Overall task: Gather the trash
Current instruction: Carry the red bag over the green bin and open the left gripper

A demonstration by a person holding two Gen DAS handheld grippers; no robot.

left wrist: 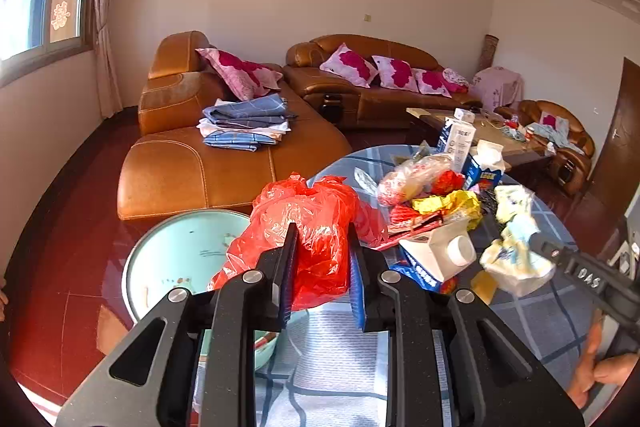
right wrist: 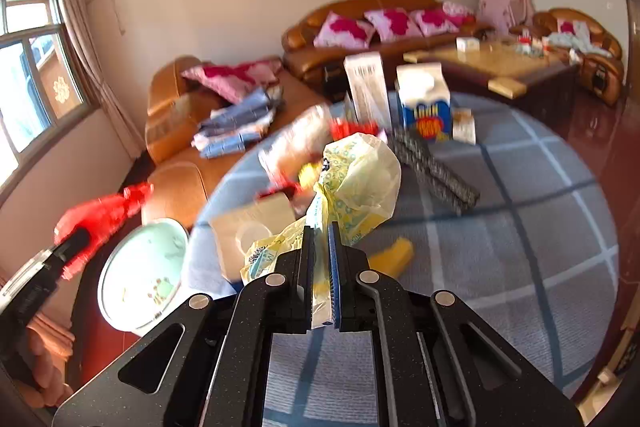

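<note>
My left gripper (left wrist: pixel 322 231) is shut on a crumpled red plastic bag (left wrist: pixel 304 203), held above the table's left edge; the right wrist view shows this gripper (right wrist: pixel 76 243) and the red bag (right wrist: pixel 104 211) at far left. My right gripper (right wrist: pixel 321 230) is shut on a pale yellow printed plastic bag (right wrist: pixel 360 179), lifted over the table. The same bag (left wrist: pixel 512 251) shows at the right of the left wrist view. A pile of trash lies on the round plaid-covered table (left wrist: pixel 540 307): a tipped milk carton (left wrist: pixel 436 255), a yellow wrapper (left wrist: pixel 452 205) and a clear bag (left wrist: pixel 412 175).
A pale green basin (left wrist: pixel 180 251) sits low beside the table's left edge, over the red floor. A blue carton (right wrist: pixel 424 99), a white box (right wrist: pixel 368 87) and a black strip (right wrist: pixel 436 167) stand further back. Brown leather sofas (left wrist: pixel 224 163) and a coffee table (right wrist: pixel 492 63) lie beyond.
</note>
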